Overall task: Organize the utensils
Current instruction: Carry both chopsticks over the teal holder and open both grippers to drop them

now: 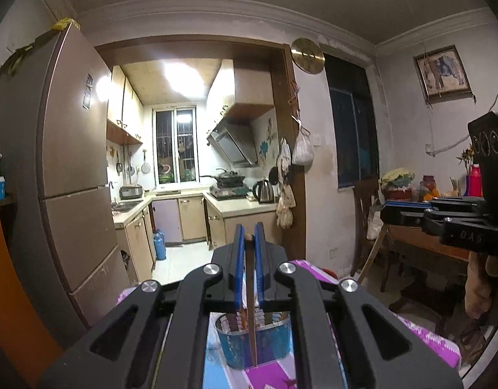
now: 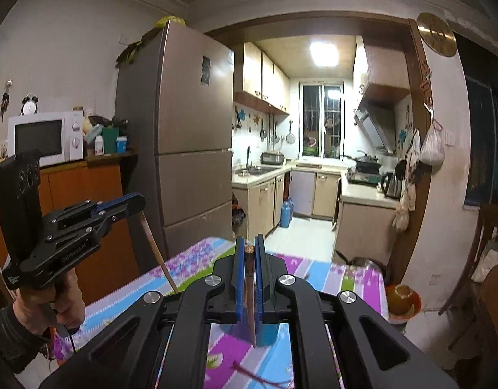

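left wrist view: left gripper (image 1: pixel 249 236) clamped on slim brown wooden chopstick (image 1: pixel 250 308) hanging above blue metal utensil holder (image 1: pixel 255 343) on floral purple tablecloth (image 1: pixel 424 334); right gripper (image 2: pixel 249 246) clamped on second brown wooden chopstick (image 2: pixel 250 304).

The surface (image 2: pixel 197 259) stands near, before a doorway to the kitchen far behind. On the surface, below the left gripper (image 1: pixel 248 246), stands a utensil holder (image 1: pixel 255 340). Each gripper pinches one chopstick: the left chopstick (image 1: pixel 250 308) hangs down over the holder, the right chopstick (image 2: pixel 250 304) hangs in the right gripper (image 2: pixel 249 253). The fridge (image 2: pixel 190 129) stands left of the doorway, and the microwave (image 2: pixel 44 137) is further left.
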Demonstrator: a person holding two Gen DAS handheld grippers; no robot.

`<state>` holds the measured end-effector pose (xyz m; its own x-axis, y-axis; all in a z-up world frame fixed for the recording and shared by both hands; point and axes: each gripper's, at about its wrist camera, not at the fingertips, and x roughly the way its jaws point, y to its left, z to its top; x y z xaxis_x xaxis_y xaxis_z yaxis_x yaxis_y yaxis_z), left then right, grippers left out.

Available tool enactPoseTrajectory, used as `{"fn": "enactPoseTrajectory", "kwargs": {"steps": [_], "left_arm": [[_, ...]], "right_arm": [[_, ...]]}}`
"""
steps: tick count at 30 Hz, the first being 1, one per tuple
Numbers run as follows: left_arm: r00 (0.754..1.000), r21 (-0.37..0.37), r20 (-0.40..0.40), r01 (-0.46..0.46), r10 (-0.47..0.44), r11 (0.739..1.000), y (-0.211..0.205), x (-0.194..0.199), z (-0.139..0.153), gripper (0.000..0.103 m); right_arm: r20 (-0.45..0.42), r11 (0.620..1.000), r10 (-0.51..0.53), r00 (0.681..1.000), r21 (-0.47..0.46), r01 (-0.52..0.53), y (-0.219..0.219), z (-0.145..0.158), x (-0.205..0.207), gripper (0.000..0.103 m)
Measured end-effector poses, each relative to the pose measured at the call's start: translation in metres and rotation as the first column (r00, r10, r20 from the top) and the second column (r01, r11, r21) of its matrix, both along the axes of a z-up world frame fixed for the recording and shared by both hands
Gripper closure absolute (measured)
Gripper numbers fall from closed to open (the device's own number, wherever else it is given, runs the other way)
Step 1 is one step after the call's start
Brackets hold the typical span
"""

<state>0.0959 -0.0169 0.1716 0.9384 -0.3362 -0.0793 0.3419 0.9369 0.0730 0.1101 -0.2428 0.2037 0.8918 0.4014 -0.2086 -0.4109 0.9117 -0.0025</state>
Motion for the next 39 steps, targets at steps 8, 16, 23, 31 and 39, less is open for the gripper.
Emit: {"fn": "enactPoseTrajectory", "kwargs": {"steps": [8, 16, 23, 31, 39], "left_arm": [[0.998, -0.019, 0.056, -0.032, 0.033, 0.999, -0.002, 0.021, 0.036, 0.098], [0.995, -0.055, 0.072, -0.072, 0.076, 0.996, 0.006, 0.056, 0.052, 0.098], [0.998, -0.053, 0.016, -0.065, 0.066, 0.996, 0.004, 0.094, 0.028, 0.098], [0.996, -0.055, -0.060, -0.063, 0.059, 0.997, 0.007, 0.126, -0.005, 0.098], [0.992, -0.037, -0.114, -0.052, 0.047, 0.998, 0.003, 0.144, -0.030, 0.098]], "right_arm": [[0.036, 1.000, -0.011, 0.999, 0.004, 0.011, 0.006, 0.037, 0.040, 0.096], [-0.001, 1.000, -0.014, 1.000, 0.006, 0.014, 0.013, 0.026, 0.086, 0.096], [-0.044, 1.000, -0.012, 0.999, -0.007, 0.012, 0.021, 0.003, 0.116, 0.096], [-0.070, 1.000, 0.000, 0.998, -0.011, -0.001, 0.032, -0.015, 0.137, 0.096], [-0.107, 1.000, 0.005, 0.994, -0.019, -0.007, 0.041, -0.035, 0.154, 0.096]]}}
